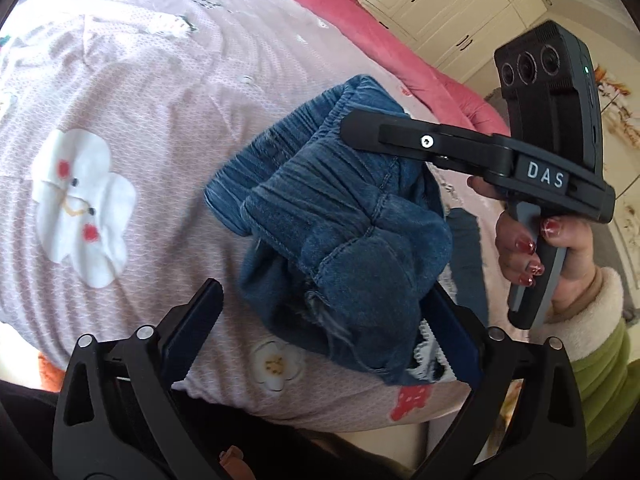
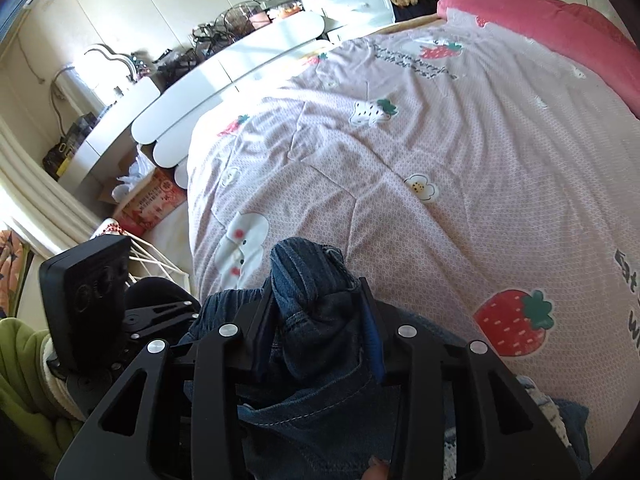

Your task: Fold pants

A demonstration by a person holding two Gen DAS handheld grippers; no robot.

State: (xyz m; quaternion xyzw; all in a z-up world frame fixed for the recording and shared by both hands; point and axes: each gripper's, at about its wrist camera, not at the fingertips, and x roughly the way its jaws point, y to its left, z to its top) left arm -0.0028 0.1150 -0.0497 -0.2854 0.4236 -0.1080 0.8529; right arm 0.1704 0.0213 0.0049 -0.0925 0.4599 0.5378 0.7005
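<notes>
pants [image 1: 340, 216]: soft bunched denim on the bedspread [image 1: 140, 100], limp and light we judge. our right claw [image 2: 316, 316] grips a wad; left claw [image 1: 320, 332] gapes just below. best hold: elastic waistband.

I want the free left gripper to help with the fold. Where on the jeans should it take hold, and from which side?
Probably the frayed hem end of the jeans, approached from the near side. That bunched edge lies nearest the open left gripper, roughly between its fingers, while the right gripper already pinches a fold toward the elastic waistband.
</notes>
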